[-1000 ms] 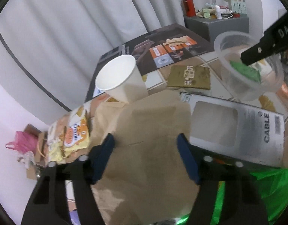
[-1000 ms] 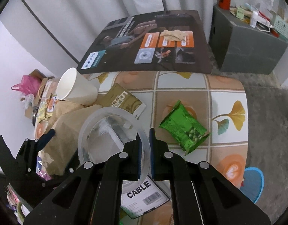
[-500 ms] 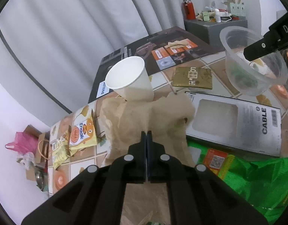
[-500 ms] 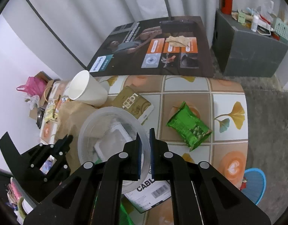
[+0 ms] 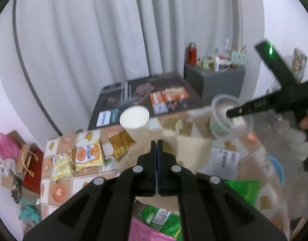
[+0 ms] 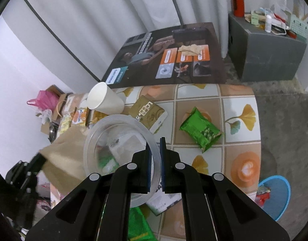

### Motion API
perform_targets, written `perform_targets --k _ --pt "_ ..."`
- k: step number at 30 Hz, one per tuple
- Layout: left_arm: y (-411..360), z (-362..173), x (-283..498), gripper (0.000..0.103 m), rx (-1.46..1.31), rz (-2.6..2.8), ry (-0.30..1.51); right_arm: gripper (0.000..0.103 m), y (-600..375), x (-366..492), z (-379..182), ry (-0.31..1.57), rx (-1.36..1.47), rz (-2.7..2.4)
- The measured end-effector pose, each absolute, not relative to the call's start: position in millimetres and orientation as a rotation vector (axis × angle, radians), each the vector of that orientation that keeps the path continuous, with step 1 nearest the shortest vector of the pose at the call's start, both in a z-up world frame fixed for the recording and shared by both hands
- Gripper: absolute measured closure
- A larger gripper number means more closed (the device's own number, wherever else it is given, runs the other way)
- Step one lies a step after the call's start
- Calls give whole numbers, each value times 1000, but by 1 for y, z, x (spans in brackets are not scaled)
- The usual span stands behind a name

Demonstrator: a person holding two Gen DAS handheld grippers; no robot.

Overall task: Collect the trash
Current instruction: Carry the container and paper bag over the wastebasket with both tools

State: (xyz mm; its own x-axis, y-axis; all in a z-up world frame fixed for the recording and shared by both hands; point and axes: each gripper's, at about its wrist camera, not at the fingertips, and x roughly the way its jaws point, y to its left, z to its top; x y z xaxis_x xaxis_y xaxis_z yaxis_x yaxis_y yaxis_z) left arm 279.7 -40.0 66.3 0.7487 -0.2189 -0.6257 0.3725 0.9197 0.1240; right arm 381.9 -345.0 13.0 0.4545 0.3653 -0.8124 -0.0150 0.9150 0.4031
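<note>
Your left tongs (image 5: 156, 146) are closed tight on a fold of the brown paper bag (image 6: 67, 154), which hangs lifted off the bench (image 6: 238, 104); in the left view it is blurred and spreads tan just beyond the tips. Your right tongs (image 6: 155, 146) are clamped on the rim of the clear plastic bowl (image 6: 118, 140), one pad inside and one outside, and the bowl is held tilted above the bench, just beside the bag. Something green and white shows through the bowl, though you cannot tell whether it lies inside or below.

On the bench, a white paper cup (image 6: 103, 99) lies on its side near the far left corner, a gold packet (image 6: 148, 113) sits just right of it, and a green snack bag (image 6: 200, 129) lies well apart toward the right edge. Orange and yellow snack packs (image 5: 87, 154) rest at the bench's left end. A white cable box (image 5: 224, 160) lies below the bowl.
</note>
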Motion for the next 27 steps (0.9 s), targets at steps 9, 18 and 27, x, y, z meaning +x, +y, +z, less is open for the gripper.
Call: perform_targets --k 9,18,27 --pt "-52 125 230 103 221 -387 524 97 -388 325 40 1005 463 225" --pt "-133 132 191 103 247 -565 507 97 -479 230 54 941 541 75" --pt "-278 90 166 103 318 -832 595 97 -573 142 23 948 642 -149"
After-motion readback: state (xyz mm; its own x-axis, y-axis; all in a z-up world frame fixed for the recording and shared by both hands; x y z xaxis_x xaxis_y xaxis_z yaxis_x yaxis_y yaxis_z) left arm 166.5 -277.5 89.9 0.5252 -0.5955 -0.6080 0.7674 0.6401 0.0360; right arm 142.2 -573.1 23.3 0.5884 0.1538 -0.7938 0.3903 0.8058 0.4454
